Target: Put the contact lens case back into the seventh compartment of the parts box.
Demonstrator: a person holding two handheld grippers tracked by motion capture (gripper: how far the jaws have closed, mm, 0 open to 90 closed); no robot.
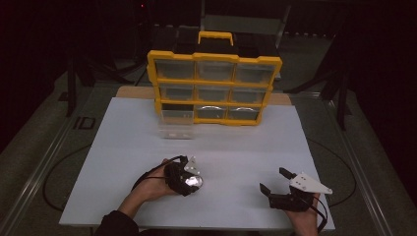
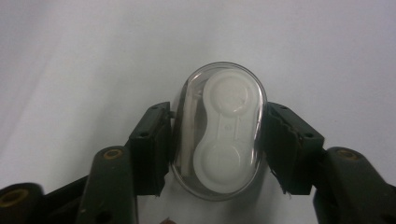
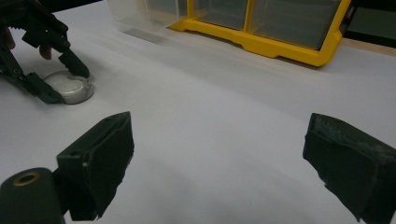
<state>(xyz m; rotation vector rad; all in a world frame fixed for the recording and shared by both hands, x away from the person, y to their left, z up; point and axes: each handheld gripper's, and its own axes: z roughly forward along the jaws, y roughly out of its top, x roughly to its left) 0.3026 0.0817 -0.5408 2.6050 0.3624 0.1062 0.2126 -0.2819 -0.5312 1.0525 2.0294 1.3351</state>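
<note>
A clear oval case [image 2: 218, 140] with a white contact-lens holder inside lies flat on the white board [image 1: 236, 147]. My left gripper [image 2: 217, 144] is shut on it, one jaw pressed against each long side. In the high view the left gripper [image 1: 193, 183] points down at the case [image 1: 196, 183] at the board's near left. From the right gripper view, the left gripper [image 3: 70, 84] straddles the case [image 3: 71, 87] at far left. My right gripper [image 1: 273, 179] hovers open over the near right of the board, and the right gripper [image 3: 219, 154] has nothing between its jaws.
A yellow organiser [image 1: 214, 88] with clear drawers stands at the back of the board, its edge also seen as the organiser [image 3: 280, 44]. One clear drawer [image 1: 175, 130] sits pulled out on the board in front of its lower left slot.
</note>
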